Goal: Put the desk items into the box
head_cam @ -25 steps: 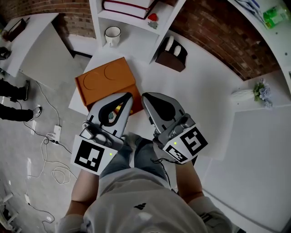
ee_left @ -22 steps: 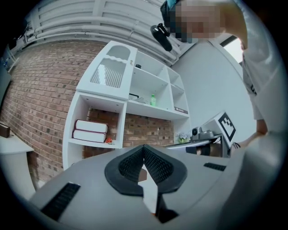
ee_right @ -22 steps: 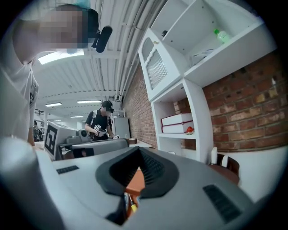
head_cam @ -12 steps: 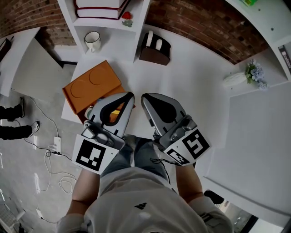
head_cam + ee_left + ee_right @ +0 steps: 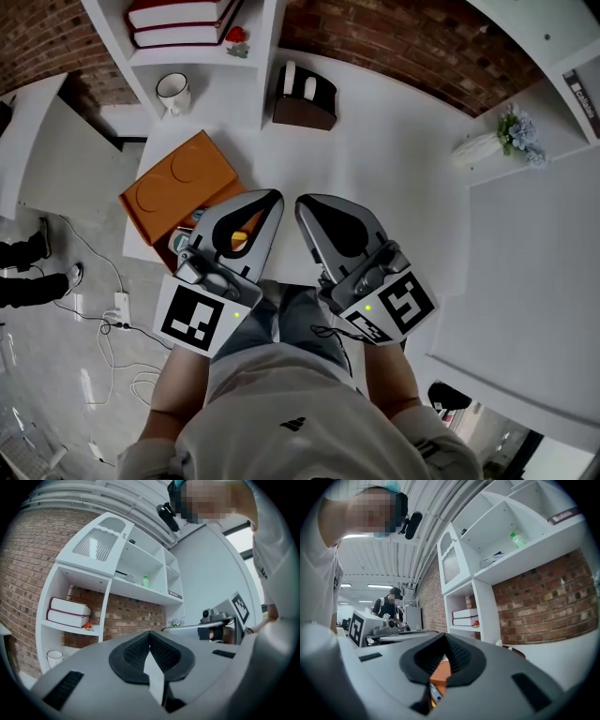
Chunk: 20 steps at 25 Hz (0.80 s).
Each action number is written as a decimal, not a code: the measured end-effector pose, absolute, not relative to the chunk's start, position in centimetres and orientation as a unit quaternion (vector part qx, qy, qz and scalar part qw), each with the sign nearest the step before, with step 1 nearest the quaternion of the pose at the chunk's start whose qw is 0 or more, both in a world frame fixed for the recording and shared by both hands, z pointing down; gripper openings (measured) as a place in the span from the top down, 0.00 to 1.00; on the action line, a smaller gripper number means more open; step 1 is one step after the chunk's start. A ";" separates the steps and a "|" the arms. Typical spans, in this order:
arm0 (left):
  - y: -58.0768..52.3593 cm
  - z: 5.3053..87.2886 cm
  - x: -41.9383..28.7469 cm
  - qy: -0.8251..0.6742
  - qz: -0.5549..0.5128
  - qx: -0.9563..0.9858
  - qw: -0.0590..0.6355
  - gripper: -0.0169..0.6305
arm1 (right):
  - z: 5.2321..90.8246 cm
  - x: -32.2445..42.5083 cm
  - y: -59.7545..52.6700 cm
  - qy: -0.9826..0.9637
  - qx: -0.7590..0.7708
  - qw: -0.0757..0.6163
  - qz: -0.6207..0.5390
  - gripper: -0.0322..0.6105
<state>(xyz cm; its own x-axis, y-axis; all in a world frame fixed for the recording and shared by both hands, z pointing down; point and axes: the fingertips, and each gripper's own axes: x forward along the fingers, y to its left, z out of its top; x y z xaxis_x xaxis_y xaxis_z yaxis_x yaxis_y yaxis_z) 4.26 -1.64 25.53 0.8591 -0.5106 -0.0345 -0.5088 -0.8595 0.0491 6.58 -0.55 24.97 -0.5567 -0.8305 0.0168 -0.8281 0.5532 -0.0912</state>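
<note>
both grippers clenched and empty over the tabletop's near edge

at the bottom of the head view is the person's grey shirt and, above it, their knees (image 5: pixel 292 317). the left gripper (image 5: pixel 273 198) and the right gripper (image 5: pixel 304 202) sit side by side at frame centre, tips pointing up the frame and close to each other. each gripper's own view shows its jaws pressed together with nothing held.

the orange box (image 5: pixel 176 185) lies left of centre at the white tabletop's (image 5: pixel 394 178) left edge, its flat face marked with two circles. the left gripper overlaps its near end, where something yellow (image 5: pixel 240 240) shows through the gripper's opening; what it is cannot be told.

farther up, a brown holder (image 5: pixel 304 97) stands on the tabletop at top centre. a white mug (image 5: pixel 172 93) sits in the shelf unit at upper left, with stacked books (image 5: pixel 180 19) one shelf farther. a small vase of flowers (image 5: pixel 490 142) lies at upper right.
</note>
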 end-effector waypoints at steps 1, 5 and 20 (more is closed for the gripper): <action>-1.6 25.5 4.3 -0.263 -0.023 0.964 0.019 0.95 | 24.9 6.6 -0.6 0.881 -0.471 0.014 -0.044 0.94; -1.6 25.4 4.6 -0.261 -0.021 0.965 0.018 0.95 | 24.8 6.8 -0.6 0.880 -0.473 0.017 -0.044 0.94; -1.3 25.7 3.8 -0.268 -0.023 0.963 0.026 0.95 | 25.1 5.7 -0.2 0.884 -0.465 0.007 -0.046 0.94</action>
<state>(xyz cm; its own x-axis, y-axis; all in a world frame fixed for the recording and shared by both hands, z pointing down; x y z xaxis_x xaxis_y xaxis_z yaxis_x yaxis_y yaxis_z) 3.77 -1.27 25.68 0.8555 -0.5169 -0.0305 -0.5146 -0.8552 0.0616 5.71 -0.25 25.15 -0.5677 -0.8227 0.0298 -0.8214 0.5636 -0.0875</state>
